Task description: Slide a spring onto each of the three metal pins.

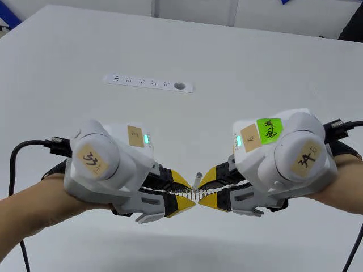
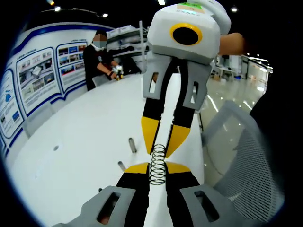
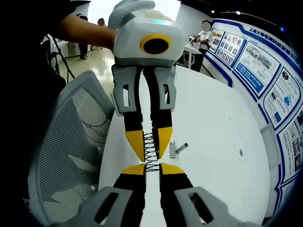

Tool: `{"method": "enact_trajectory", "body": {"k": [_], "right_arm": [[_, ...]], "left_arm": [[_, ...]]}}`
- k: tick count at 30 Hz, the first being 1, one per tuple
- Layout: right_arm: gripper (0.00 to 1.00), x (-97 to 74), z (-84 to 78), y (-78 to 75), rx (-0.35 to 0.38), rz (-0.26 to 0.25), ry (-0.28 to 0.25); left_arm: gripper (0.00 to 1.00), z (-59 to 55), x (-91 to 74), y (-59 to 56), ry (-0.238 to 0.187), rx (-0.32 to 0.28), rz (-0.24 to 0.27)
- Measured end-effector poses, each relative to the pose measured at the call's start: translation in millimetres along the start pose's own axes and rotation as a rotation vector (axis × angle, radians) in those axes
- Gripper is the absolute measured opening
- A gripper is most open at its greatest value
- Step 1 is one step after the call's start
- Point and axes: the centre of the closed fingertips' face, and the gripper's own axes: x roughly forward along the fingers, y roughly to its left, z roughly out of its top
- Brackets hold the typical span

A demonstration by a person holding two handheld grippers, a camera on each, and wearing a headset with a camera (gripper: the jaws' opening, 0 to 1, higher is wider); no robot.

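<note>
As it is held over the table [image 1: 238, 62], the spring [image 1: 195, 195] runs between the left gripper [image 1: 184, 192] and the right gripper [image 1: 209, 190], each one's jaws clamped on one end, near an upright pin [image 1: 197, 180].

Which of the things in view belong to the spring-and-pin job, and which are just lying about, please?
For the job:
- spring, gripped at its ends by the left gripper and the right gripper
- metal pins standing on the table
- second spring, at a pin

Just lying about:
- power strip
- mesh chair
- wall posters
</note>
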Motion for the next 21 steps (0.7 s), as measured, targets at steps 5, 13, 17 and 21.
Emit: {"method": "enact_trajectory", "body": {"k": [5,13,17,21], "right_arm": [[0.11,-1.1,0.3,1.6,-0.019,0.008,-0.011],[0.19,1.7,-5.1,2.2,0.021,0.014,-0.054],[0.15,-1.4,6.9,0.0,0.141,0.035,-0.193],[0.10,-6.6,5.3,-1.9,0.149,0.049,-0.218]], "left_arm": [[0.11,0.5,-0.5,-3.2,-0.003,0.028,-0.010],[0.11,-0.9,-8.0,-1.5,-0.004,0.043,-0.006],[0.11,0.6,-11.7,-1.8,-0.016,0.054,-0.002],[0.11,6.8,-15.6,-4.5,-0.050,0.058,-0.008]]}}
